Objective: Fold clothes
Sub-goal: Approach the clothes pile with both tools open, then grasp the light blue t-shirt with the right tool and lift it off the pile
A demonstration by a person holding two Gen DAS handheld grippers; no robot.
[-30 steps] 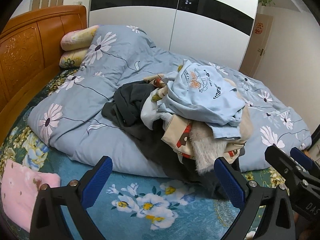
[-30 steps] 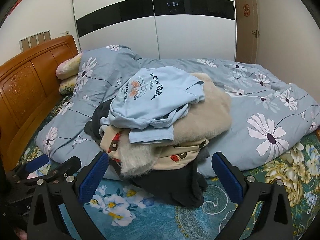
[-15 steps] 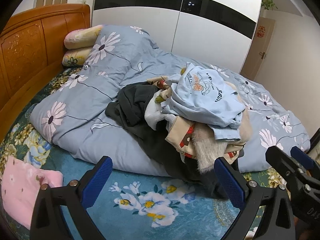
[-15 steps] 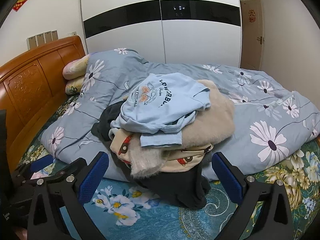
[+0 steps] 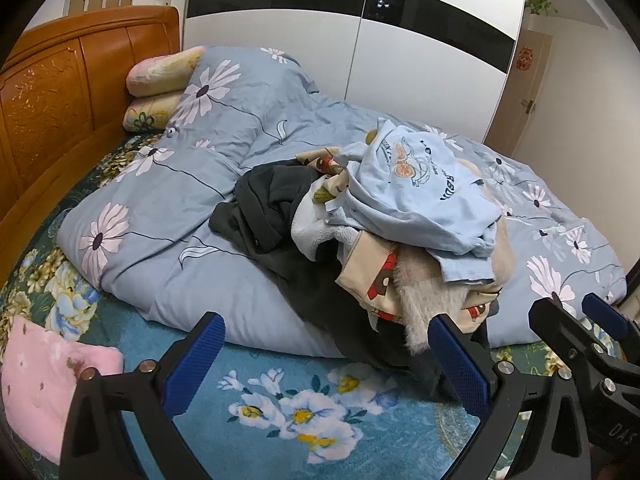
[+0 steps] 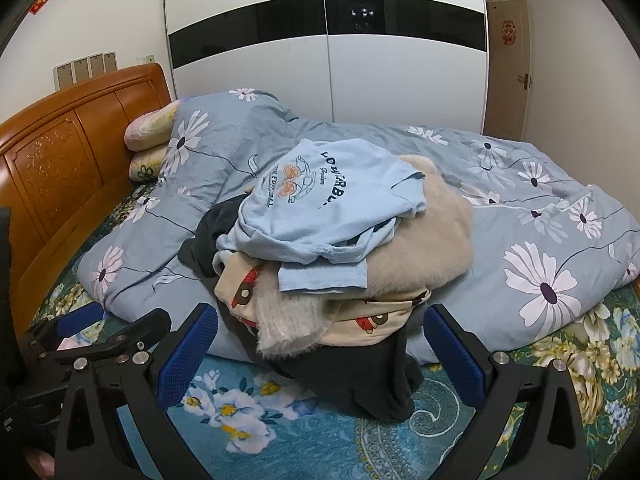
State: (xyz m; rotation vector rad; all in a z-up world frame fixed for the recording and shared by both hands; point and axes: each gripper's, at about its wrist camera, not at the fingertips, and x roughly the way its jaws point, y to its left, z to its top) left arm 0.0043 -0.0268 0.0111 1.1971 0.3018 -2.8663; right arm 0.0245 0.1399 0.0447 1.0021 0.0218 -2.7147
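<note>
A heap of clothes lies on the bed. On top is a light blue printed T-shirt [image 5: 420, 196] [image 6: 324, 208]. Under it are a beige fuzzy garment [image 6: 424, 248], a cream cartoon-print piece [image 5: 372, 276] [image 6: 380, 316] and a dark grey garment [image 5: 272, 204] [image 6: 360, 376]. My left gripper [image 5: 324, 360] is open and empty, low in front of the heap's left side. My right gripper [image 6: 320, 348] is open and empty, just in front of the heap; it also shows at the right edge of the left wrist view [image 5: 576, 332].
A rumpled blue flowered duvet [image 5: 192, 184] [image 6: 540, 240] lies under the heap. The teal flowered bedsheet [image 5: 296, 404] is in front. A folded pink cloth [image 5: 40, 376] lies at the left. A wooden headboard [image 5: 60, 92], two pillows [image 5: 160, 76] and a wardrobe [image 6: 328, 52] stand behind.
Both views have shifted slightly, so the heap sits a little further right in the left view and lower in the right view. The clothes have not moved. Both grippers stay open.
</note>
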